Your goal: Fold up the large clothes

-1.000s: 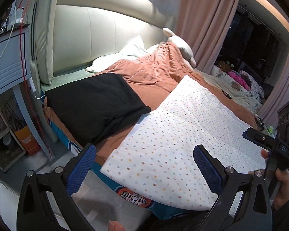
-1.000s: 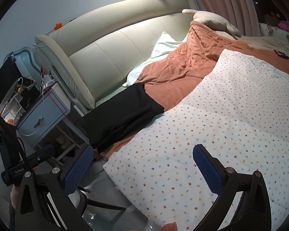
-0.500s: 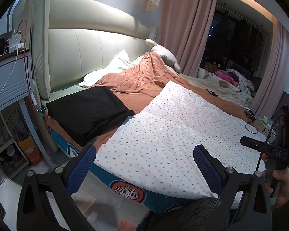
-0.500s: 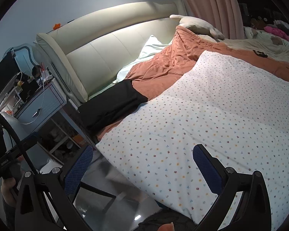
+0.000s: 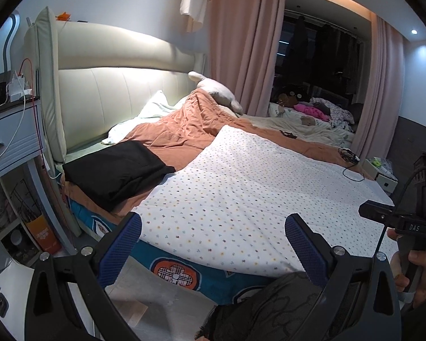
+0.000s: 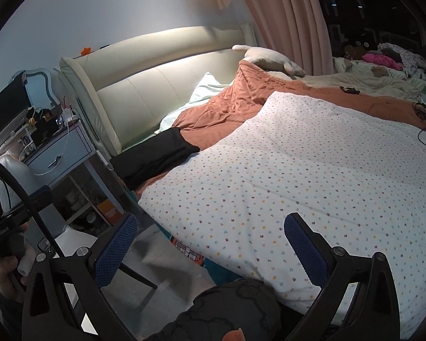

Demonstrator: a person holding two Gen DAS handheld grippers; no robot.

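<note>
A large white cloth with small coloured dots (image 5: pixel 250 193) (image 6: pixel 306 176) lies spread flat over the bed, its near edge hanging at the bedside. A folded black garment (image 5: pixel 113 170) (image 6: pixel 153 156) rests on the orange quilt (image 5: pixel 184 125) to the left of it. My left gripper (image 5: pixel 213 236) is open, held back from the bed above the cloth's near left corner, with nothing between its blue fingers. My right gripper (image 6: pixel 210 236) is open too, raised off the cloth's near edge. Each view shows the other gripper held in a hand at the frame's side.
A cream padded headboard (image 5: pixel 122 91) (image 6: pixel 167 85) runs along the far left. A grey nightstand (image 5: pixel 11 142) (image 6: pixel 59 153) with cables stands beside the bed. Pink curtains (image 5: pixel 241 42) hang behind. A black cable (image 5: pixel 349 162) lies on the bed's far right. A dark trouser knee (image 6: pixel 230 307) is below.
Both grippers have pulled up and back from the bed, so the dotted cloth looks farther off and more of the room shows. Neither has taken hold of anything.
</note>
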